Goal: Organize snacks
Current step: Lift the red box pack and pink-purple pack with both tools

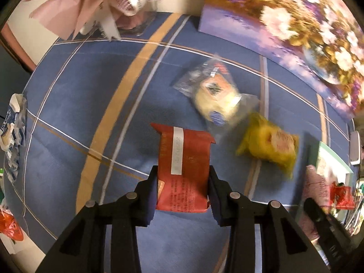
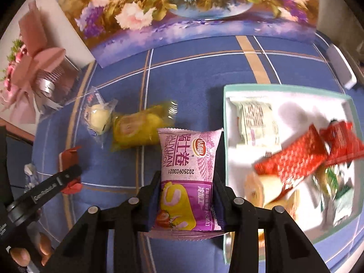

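Observation:
My left gripper (image 1: 183,179) is shut on a red snack packet (image 1: 184,168), held above the blue checked cloth. The right gripper (image 2: 186,182) is shut on a pink and purple Swiss roll packet (image 2: 187,173), just left of the green-rimmed white box (image 2: 284,87). That box holds several snacks, among them red packets (image 2: 293,157) and a pale packet (image 2: 259,122). On the cloth lie a yellow packet (image 2: 138,127) (image 1: 270,145) and a clear packet with a pale cake (image 2: 100,113) (image 1: 216,97). In the right wrist view the left gripper (image 2: 68,173) shows at the left with its red packet.
A flower painting (image 2: 182,6) leans along the far side. A pink bouquet (image 2: 29,72) stands at the back left. Crumpled blue and white wrappers (image 1: 13,136) and an orange wrapper (image 1: 10,225) lie at the cloth's left edge. A hand (image 2: 25,252) shows at lower left.

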